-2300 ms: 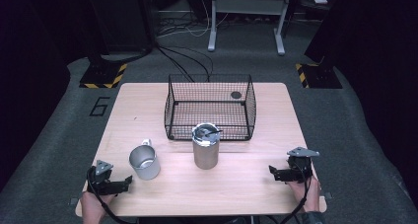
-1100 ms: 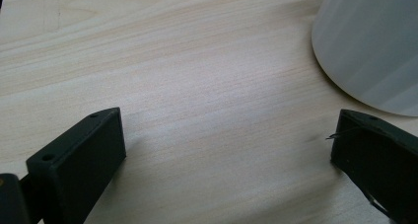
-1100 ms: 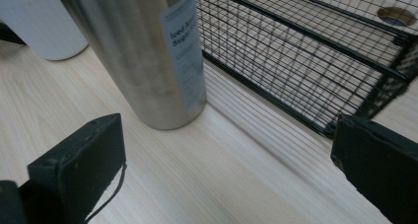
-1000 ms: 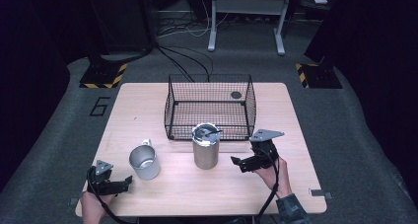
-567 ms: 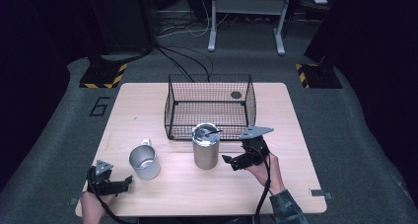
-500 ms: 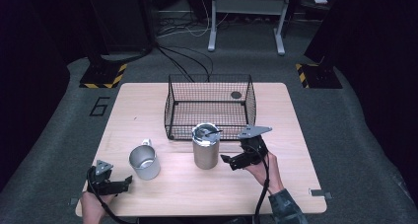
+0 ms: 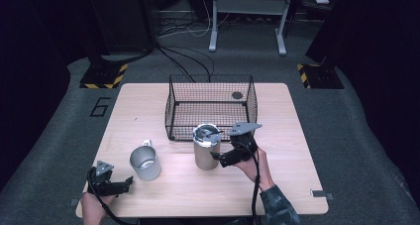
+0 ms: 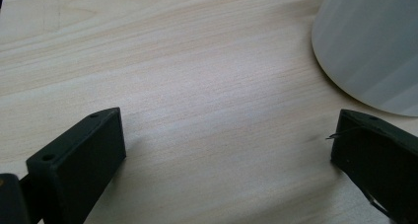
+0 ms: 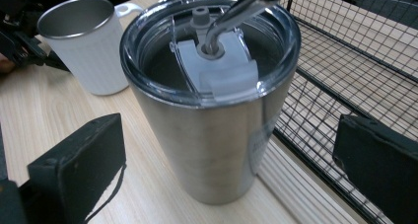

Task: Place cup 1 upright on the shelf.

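Leftmost, left hand-held gripper (image 7: 113,185) resting at the near edge of the desk (image 7: 148,106), jaws wide apart and empty, just beside the white mug (image 7: 144,162). At centre, steel tumbler (image 7: 206,146) with clear lid and metal straw, upright just in front of the wire basket (image 7: 210,106). To its right, right hand-held gripper (image 7: 225,158) with jaws spread wide either side of the tumbler, not closed on it. Judged stage: early, approach made; grasp and any transfer left to do. Basket holding one small dark object (image 7: 237,94), too small to identify; tumbler contents hidden beneath the lid.
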Motion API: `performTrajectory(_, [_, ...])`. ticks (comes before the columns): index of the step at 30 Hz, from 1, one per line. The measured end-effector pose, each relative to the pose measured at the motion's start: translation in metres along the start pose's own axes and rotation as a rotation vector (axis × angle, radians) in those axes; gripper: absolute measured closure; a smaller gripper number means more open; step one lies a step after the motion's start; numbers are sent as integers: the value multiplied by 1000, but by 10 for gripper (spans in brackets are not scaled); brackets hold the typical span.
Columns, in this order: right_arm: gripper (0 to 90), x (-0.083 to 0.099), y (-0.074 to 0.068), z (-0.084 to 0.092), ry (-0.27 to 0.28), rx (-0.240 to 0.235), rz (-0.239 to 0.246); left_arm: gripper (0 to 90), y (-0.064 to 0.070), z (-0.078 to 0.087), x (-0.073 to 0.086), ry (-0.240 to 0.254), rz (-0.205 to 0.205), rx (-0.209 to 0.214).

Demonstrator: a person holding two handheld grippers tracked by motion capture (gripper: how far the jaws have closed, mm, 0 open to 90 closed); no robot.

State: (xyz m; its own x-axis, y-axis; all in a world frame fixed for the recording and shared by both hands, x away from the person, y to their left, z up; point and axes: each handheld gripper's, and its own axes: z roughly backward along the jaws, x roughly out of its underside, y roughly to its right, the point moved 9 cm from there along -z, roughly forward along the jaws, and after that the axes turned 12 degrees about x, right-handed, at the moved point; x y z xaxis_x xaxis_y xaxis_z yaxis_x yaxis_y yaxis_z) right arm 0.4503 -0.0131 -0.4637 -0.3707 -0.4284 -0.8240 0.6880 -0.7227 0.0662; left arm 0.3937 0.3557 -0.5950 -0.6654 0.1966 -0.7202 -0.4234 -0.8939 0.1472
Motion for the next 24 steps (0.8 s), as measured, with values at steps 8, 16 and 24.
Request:
performTrajectory(8, [0,-6,-4,-9,31,3,-9,0,0,0,0,0,0,0])
performTrajectory(16, [0,-11,-6,-16,64,-4,-16,1,0,0,0,0,0,0])
performTrajectory(24, [0,-16,-12,-26,96,-16,-24,0,0,0,0,0,0,0])
